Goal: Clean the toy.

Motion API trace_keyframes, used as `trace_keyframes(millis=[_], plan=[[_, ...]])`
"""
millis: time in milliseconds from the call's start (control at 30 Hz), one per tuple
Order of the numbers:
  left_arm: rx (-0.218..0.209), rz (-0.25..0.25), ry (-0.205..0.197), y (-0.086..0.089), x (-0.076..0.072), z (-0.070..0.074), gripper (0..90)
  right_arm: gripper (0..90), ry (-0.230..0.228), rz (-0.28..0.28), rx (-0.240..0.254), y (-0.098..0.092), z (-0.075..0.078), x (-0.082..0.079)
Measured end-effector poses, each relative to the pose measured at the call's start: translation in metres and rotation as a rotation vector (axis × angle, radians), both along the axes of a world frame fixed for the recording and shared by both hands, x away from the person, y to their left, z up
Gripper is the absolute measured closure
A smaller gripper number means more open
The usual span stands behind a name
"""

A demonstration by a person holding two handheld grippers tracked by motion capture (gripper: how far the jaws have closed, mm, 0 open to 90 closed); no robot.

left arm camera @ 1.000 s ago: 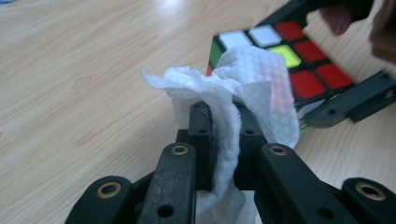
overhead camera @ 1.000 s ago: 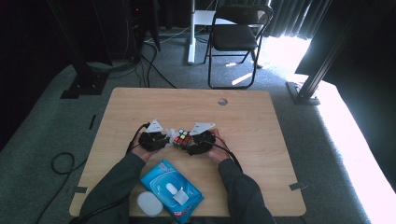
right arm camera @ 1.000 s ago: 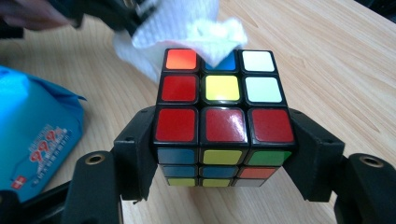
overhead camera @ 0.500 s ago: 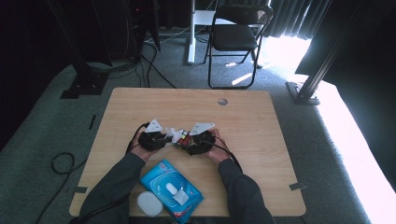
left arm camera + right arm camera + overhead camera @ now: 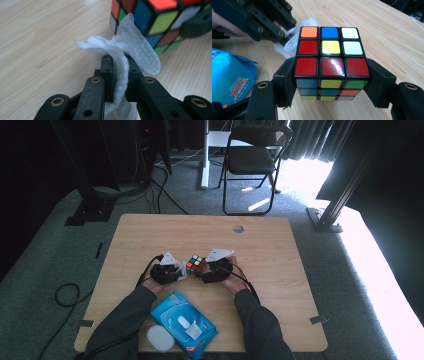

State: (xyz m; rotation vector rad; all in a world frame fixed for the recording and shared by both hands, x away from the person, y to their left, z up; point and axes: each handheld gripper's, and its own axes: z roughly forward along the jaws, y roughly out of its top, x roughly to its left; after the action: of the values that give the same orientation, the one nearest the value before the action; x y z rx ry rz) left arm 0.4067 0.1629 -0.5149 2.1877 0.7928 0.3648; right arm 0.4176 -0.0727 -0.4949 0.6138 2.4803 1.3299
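Observation:
A scrambled puzzle cube (image 5: 331, 62) is clamped between the black jaws of my right gripper (image 5: 332, 82), just above the wooden table (image 5: 260, 245). From above, the cube (image 5: 196, 264) sits between both hands. My left gripper (image 5: 119, 72) is shut on a folded white wet wipe (image 5: 125, 55), whose free end touches the cube's (image 5: 150, 22) side. In the right gripper view the left gripper (image 5: 265, 21) and the wipe (image 5: 289, 41) show behind the cube at upper left. In the high view the left gripper (image 5: 170, 270) sits left of the cube and the right gripper (image 5: 212, 270) right of it.
A blue pack of wet wipes (image 5: 184, 322) lies on the table near the front edge, between the forearms, with a white round lid (image 5: 160, 338) beside it. A cable hole (image 5: 238, 228) sits at the table's far side. A folding chair (image 5: 252, 160) stands beyond the table.
The cube and both grippers have stayed almost where they were; the left gripper with the wipe has shifted only slightly against the cube.

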Motion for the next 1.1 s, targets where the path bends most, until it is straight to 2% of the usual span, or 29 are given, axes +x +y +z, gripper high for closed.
trace_keyframes(millis=[167, 200, 467, 600, 733, 933, 1100], plan=[[0.017, -0.012, 0.003, -0.002, -0.001, -0.001, 80.7, 34.3, -0.003, -0.019, 0.012, -0.002, 0.000, 0.001], [0.020, -0.022, 0.001, -0.003, -0.002, 0.000, 80.7, 34.3, -0.004, -0.040, 0.025, -0.003, 0.001, 0.003], [0.016, -0.046, -0.015, -0.008, -0.006, 0.006, 80.6, 34.3, -0.002, -0.080, 0.021, -0.002, 0.002, 0.006], [0.007, -0.055, -0.024, -0.009, -0.008, 0.010, 80.6, 34.3, 0.002, -0.083, 0.008, 0.000, 0.000, 0.006], [-0.019, -0.063, -0.040, -0.009, -0.010, 0.017, 80.6, 34.3, 0.000, -0.088, -0.024, 0.003, -0.004, 0.005], [-0.052, -0.078, -0.065, -0.007, -0.012, 0.031, 80.7, 34.3, 0.011, -0.095, -0.031, 0.003, -0.008, 0.005], [-0.055, -0.082, -0.082, -0.008, -0.014, 0.034, 80.6, 34.3, 0.013, -0.095, -0.036, 0.005, -0.009, 0.005]])
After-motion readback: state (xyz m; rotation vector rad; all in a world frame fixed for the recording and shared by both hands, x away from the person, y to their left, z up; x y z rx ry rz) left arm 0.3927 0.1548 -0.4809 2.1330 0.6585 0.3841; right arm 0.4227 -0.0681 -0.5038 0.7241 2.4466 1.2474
